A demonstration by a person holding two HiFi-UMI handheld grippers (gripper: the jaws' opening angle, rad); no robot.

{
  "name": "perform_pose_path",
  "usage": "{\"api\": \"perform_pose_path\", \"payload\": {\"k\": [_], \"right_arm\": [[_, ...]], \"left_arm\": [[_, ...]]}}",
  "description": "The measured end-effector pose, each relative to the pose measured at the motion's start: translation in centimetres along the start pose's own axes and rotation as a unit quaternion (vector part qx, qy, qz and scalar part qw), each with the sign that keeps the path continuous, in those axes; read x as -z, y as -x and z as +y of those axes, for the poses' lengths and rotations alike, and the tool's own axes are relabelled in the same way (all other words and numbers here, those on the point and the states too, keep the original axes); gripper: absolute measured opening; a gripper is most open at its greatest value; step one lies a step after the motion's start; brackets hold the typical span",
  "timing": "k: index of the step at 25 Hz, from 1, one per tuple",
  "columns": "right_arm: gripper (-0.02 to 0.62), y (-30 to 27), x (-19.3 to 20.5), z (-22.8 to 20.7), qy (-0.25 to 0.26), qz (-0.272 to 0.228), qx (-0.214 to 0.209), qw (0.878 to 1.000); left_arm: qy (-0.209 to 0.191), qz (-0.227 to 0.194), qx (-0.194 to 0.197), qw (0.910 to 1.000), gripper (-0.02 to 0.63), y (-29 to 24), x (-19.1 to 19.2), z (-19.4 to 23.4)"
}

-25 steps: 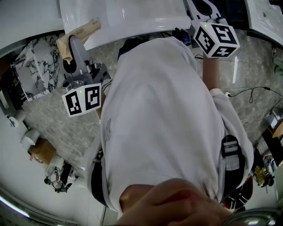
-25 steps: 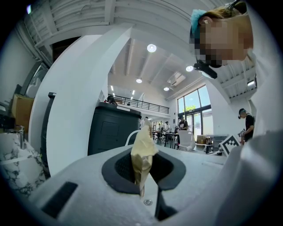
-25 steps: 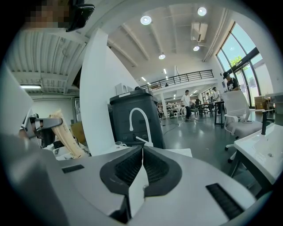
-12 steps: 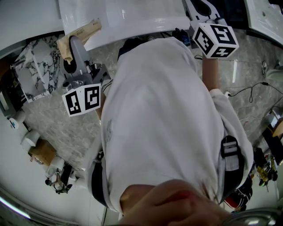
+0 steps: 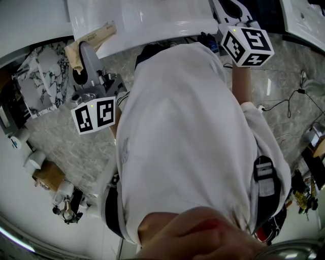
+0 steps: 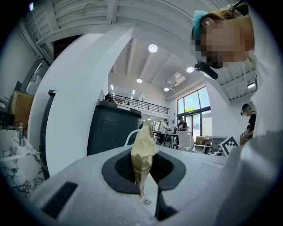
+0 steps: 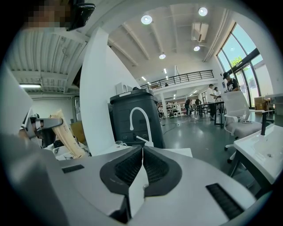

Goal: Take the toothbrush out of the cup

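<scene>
My left gripper (image 5: 79, 51) is shut on a tan paper-wrapped packet (image 5: 96, 35), which sticks up and right past the counter's edge. In the left gripper view the packet (image 6: 142, 154) stands pinched between the dark pads. My right gripper (image 5: 232, 6) is held at the top right, beyond its marker cube (image 5: 246, 44). Its pads (image 7: 128, 167) meet with nothing between them. The right gripper view also shows the packet (image 7: 70, 137) at the left, and a small pale cup (image 7: 118, 143) on the white counter. No bare toothbrush shows.
A white counter (image 5: 152, 20) runs along the top, with a white tap (image 7: 139, 121) before a dark bin (image 7: 135, 117). A marble-patterned box (image 5: 43, 76) stands at the left. Cables (image 5: 289, 104) trail over the floor at the right. The person's white shirt (image 5: 183, 132) fills the middle.
</scene>
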State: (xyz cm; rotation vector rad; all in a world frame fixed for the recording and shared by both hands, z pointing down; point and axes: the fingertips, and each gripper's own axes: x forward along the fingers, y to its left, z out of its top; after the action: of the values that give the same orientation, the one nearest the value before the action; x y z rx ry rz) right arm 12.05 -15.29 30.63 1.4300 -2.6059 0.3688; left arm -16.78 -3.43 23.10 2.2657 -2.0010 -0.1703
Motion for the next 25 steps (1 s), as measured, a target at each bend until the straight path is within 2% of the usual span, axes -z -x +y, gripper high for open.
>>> {"api": "perform_pose_path", "payload": {"k": [25], "right_arm": [[0.015,-0.24,0.10,-0.25,0.009,0.007,-0.005,1.000]], "left_arm": [[-0.002,0.002,-0.004,1.0000,0.038,-0.06,-0.01,-0.28]]}}
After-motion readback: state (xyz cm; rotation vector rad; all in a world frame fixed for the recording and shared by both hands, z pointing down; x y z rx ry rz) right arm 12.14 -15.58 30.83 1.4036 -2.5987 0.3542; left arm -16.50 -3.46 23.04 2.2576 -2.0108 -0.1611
